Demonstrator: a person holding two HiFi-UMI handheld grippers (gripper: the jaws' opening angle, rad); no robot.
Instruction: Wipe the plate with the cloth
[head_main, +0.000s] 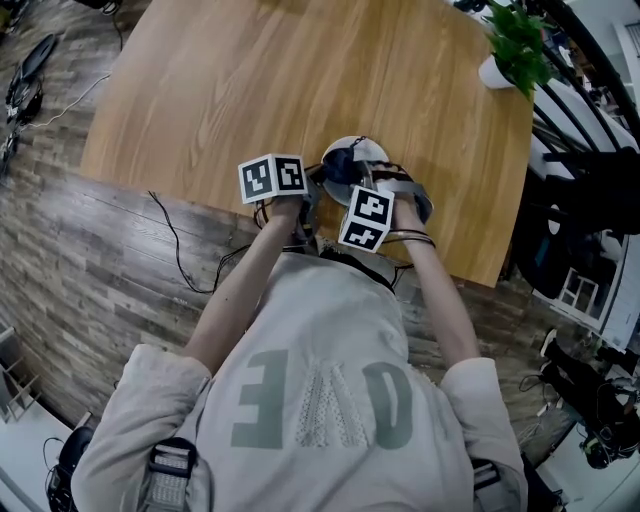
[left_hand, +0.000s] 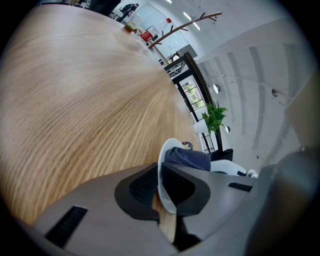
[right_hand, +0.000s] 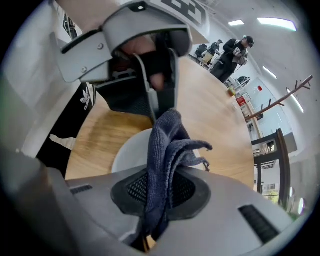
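Observation:
A white plate lies near the front edge of the wooden table. My left gripper is shut on the plate's rim, one jaw above and one below. My right gripper is shut on a dark blue cloth, which hangs bunched over the plate. In the head view the cloth covers part of the plate between the two marker cubes. The left gripper shows at the plate's far rim in the right gripper view. The cloth rests on the plate's far side.
A green plant in a white pot stands at the table's far right corner. A black cable trails over the wooden floor at the left. Dark furniture crowds the right side. People stand far off across the room.

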